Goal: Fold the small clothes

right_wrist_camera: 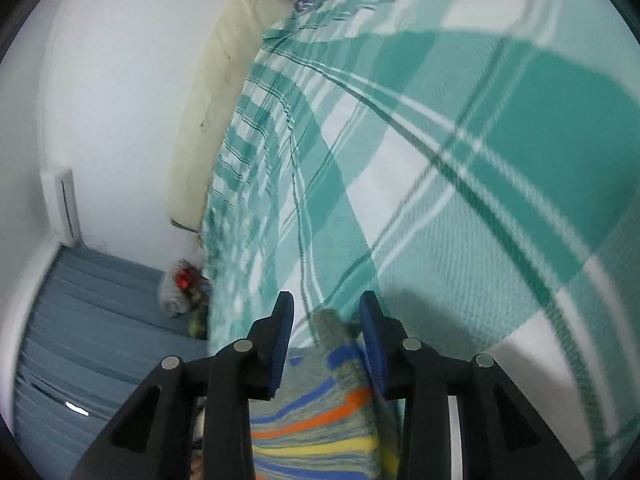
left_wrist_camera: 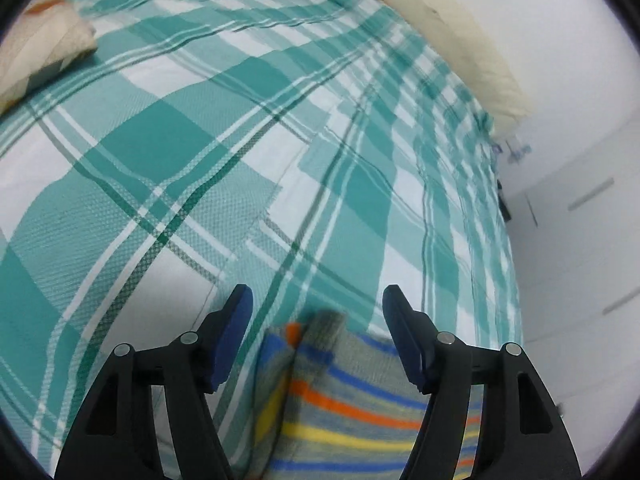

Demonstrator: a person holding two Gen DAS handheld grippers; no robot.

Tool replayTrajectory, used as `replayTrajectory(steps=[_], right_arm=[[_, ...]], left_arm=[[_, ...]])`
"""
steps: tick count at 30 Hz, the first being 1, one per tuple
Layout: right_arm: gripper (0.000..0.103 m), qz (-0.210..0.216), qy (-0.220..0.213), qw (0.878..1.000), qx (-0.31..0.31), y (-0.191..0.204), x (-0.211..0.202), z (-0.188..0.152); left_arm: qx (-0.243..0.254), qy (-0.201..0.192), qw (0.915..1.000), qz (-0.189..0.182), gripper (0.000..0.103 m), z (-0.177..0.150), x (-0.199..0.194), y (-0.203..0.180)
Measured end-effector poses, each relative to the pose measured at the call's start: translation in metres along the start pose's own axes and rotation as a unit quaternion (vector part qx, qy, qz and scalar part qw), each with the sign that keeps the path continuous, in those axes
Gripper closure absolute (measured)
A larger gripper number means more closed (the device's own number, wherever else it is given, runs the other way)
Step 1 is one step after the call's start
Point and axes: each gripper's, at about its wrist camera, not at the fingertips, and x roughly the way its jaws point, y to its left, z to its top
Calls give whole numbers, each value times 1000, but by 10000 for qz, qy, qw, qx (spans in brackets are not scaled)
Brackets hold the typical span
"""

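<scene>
Both grippers' fingers are standing released: left gripper (left_wrist_camera: 318,300) and right gripper (right_wrist_camera: 327,307) are each straddling the striped garment (left_wrist_camera: 352,412), unclamped, lying on the checked bedsheet (left_wrist_camera: 168,152).

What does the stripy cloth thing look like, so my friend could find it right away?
Look at the big bed sheet with teal and white checks. Near its close edge, between the jaws, lies a small grey knitted garment with orange, yellow and blue stripes. Everything around it is checked or plain; only it has bright stripes.
</scene>
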Motion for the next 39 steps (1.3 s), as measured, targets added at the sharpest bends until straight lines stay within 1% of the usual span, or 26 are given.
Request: replayTrajectory(steps=[2,3,5,6,7,8,9,11,12,13,14,15,16,17,18,20,21,23,26,29,31,33,35,37,38,39], right_arm=[[67,-235,115,9974,-671,19,-7,-6],[67,-348,172,9941,-1009,29,-9,-11],[67,-514,403,9782,-1972,54,-18,-34],[67,-535,543,9666,-2447,65,-25,-48],[67,-519,739,9505,-2972,77,-28,-68],[67,-508,982,9298,-3511,86,-33,-92],[67,-505,1205,9122,-3883,88,-37,-112],[68,-656,1734,8763,-4448,74,-45,-157],[70,-889,1952,8606,-4619,60,-48,-173],[70,-1342,2063,8422,-4797,37,-53,-185],[77,-1534,1988,8362,-4876,22,-62,-188],[77,-1562,1804,8379,-4908,14,-81,-191],[74,-1766,1583,8387,-4902,10,-98,-191],[57,-1954,1459,8391,-4863,10,-108,-190],[51,-2054,1303,8413,-4827,12,-118,-191],[50,-2046,1058,8481,-4772,16,-137,-195],[50,-2027,1002,8510,-4740,17,-143,-198],[45,-1939,859,8636,-4575,15,-154,-202],[43,-1797,587,8916,-4115,6,-174,-207],[43,-1711,443,9235,-3404,-14,-189,-196],[43,-1673,472,9323,-3172,-18,-196,-190],[43,-1630,316,9340,-3162,-20,-206,-182],[43,-1551,168,9393,-3055,-22,-214,-173],[43,-1443,37,9480,-2836,-27,-220,-163],[43,-1411,-4,9512,-2743,-30,-222,-159],[43,-1404,-26,9533,-2676,-32,-223,-153]], left_arm=[[574,68,9982,125,34,-18,-8,-13],[974,145,9951,104,33,-34,-15,-22],[1697,248,9852,26,29,-71,-31,-36],[2185,306,9754,-26,23,-102,-42,-43],[2497,352,9677,-55,18,-123,-48,-46],[2798,418,9591,-36,18,-144,-52,-45],[3099,562,9491,81,18,-168,-54,-41],[3322,985,9370,457,18,-197,-47,-22],[3391,967,9331,701,18,-206,-47,-9],[3473,807,9308,803,17,-210,-55,-1],[3441,729,9313,946,11,-212,-64,6],[3278,719,9359,1075,11,-213,-74,12],[3081,711,9426,1077,11,-214,-86,17],[2940,688,9475,1049,11,-218,-96,20],[2825,645,9517,1013,11,-225,-109,21],[2802,584,9532,974,11,-240,-122,16],[2852,577,9520,951,11,-250,-127,10],[3125,598,9433,947,11,-276,-127,-10],[3784,629,9194,870,11,-315,-120,-55],[4500,684,8888,533,11,-351,-104,-114],[4848,656,8718,265,11,-365,-90,-149],[5099,677,8575,102,12,-374,-69,-185],[5209,727,8505,-1,14,-374,-45,-214],[5221,819,8489,-93,15,-374,-17,-239],[5239,881,8472,-74,15,-375,-4,-248],[5289,961,8432,80,15,-377,16,-257]])
